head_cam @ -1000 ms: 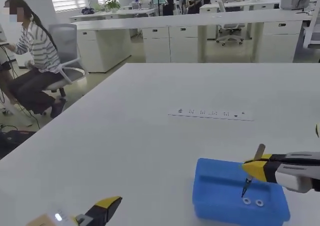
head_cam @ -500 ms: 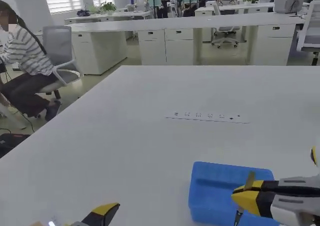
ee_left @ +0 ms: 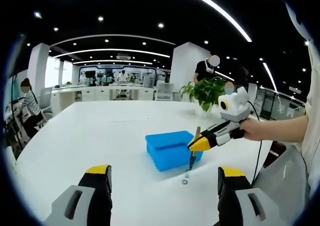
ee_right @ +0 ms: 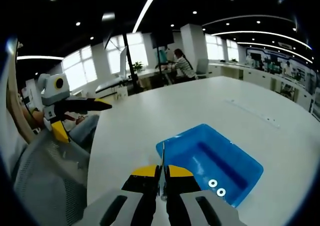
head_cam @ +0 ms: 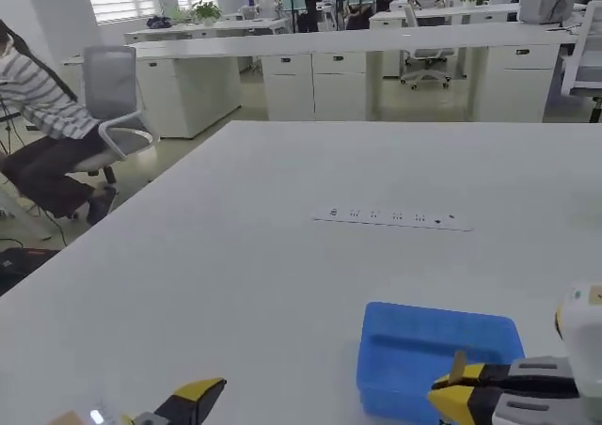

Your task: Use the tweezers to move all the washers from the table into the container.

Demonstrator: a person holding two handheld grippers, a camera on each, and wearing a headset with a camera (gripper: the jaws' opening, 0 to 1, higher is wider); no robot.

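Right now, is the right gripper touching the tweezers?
Touching. The right gripper view shows the right gripper with its jaws closed on the tweezers, leaving no gap.

Wide bare run of white table (head_cam: 235, 256) left of and beyond the blue container (head_cam: 442, 336). Farther out, well apart from it, a flush power strip (head_cam: 390, 217). Near right taken up by the right gripper (head_cam: 450, 395) and its clamped tweezers (ee_left: 192, 158), tip down just beside the container's near wall. Near left corner occupied by the left gripper (head_cam: 202, 392), jaws spread.
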